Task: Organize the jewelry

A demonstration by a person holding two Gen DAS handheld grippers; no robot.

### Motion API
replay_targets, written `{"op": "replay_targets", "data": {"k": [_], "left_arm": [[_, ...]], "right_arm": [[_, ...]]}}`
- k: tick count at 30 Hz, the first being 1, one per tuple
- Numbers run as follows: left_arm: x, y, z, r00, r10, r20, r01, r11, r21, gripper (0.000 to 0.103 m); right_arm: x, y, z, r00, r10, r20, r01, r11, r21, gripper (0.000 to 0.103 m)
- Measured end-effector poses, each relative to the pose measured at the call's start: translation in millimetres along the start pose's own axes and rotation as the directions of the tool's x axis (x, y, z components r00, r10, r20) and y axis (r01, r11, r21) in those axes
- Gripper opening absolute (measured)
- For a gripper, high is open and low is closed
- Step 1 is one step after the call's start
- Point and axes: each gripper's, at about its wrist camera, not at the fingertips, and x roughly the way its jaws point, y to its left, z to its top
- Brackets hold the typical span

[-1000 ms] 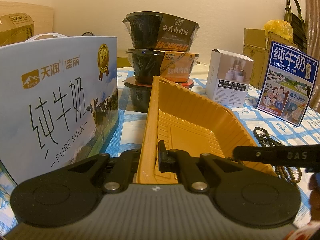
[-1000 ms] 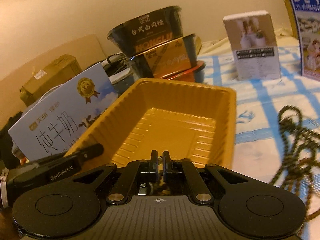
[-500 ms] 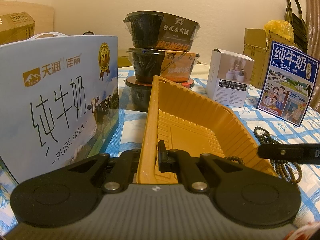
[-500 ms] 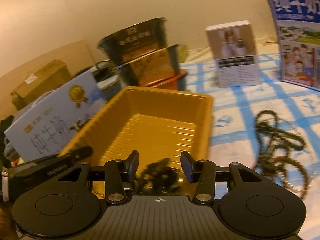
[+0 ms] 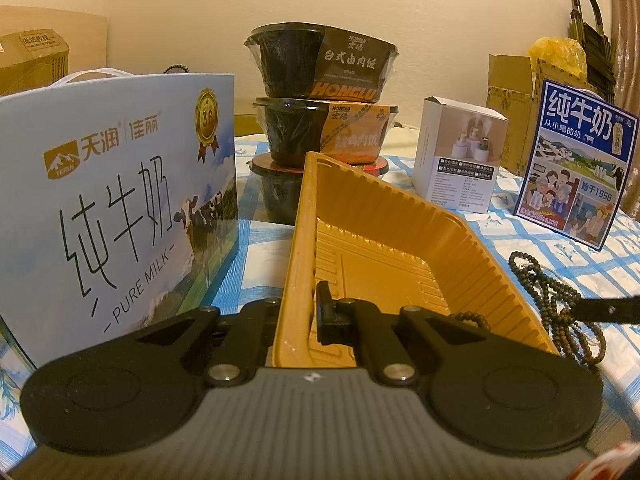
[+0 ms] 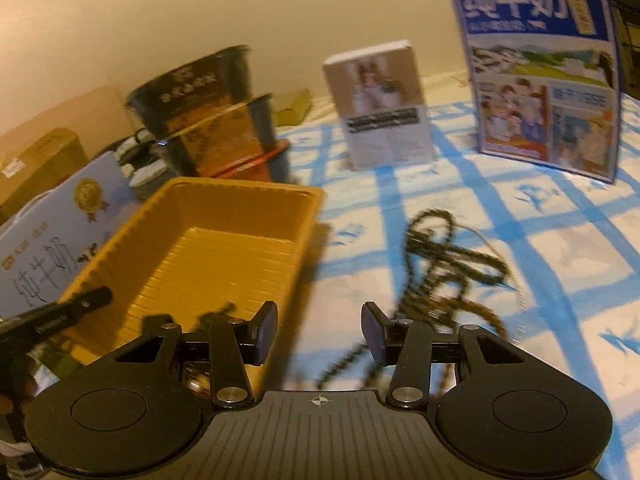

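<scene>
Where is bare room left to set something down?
Most of the yellow tray floor is free, and the cloth between the white box, blue carton and loose beads. Crowded: stacked bowls behind the tray.

Blue-checked tablecloth point(image 5: 624, 264), orange tray point(image 5: 400, 224), bead strands point(image 6: 452, 268), milk cartons point(image 5: 120, 208)

Tray point(image 6: 224, 240) left — beads point(image 6: 448, 272) right, on tablecloth point(image 6: 560, 248)
</scene>
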Motion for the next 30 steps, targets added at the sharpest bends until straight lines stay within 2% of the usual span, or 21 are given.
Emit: {"op": "replay_targets", "data": {"k": [5,12,23,27,30], "left_arm": [[0,0,0,1.000,-0.001,0.000,0.001,1.000,0.000,0.005],[0,0,0,1.000,-0.001,0.000,0.001,1.000,0.001,0.005],[1,0,0,1.000,-0.004,0.002,0.004,1.000,0.003,0.005],[1,0,0,1.000,-0.005,0.002,0.005,1.000,0.005,0.005],[1,-1,0,1.000,-0.007,0.002,0.007,1.000,0.005,0.005]], "right_arm": [[-4,-31,-3,0.998,-0.062,-0.026,0.062,0.997,0.034,0.047],[-4,-60,9,0.993,-0.113,-0.028,0.113,0.994,0.009,0.047],[43,-58,32,0.989,-0.134,-0.058,0.119,0.968,-0.220,0.046],[64,-57,38,0.987,-0.141,-0.071,0.119,0.959,-0.256,0.036],[78,-55,43,0.986,-0.152,-0.072,0.127,0.952,-0.280,0.035]]}}
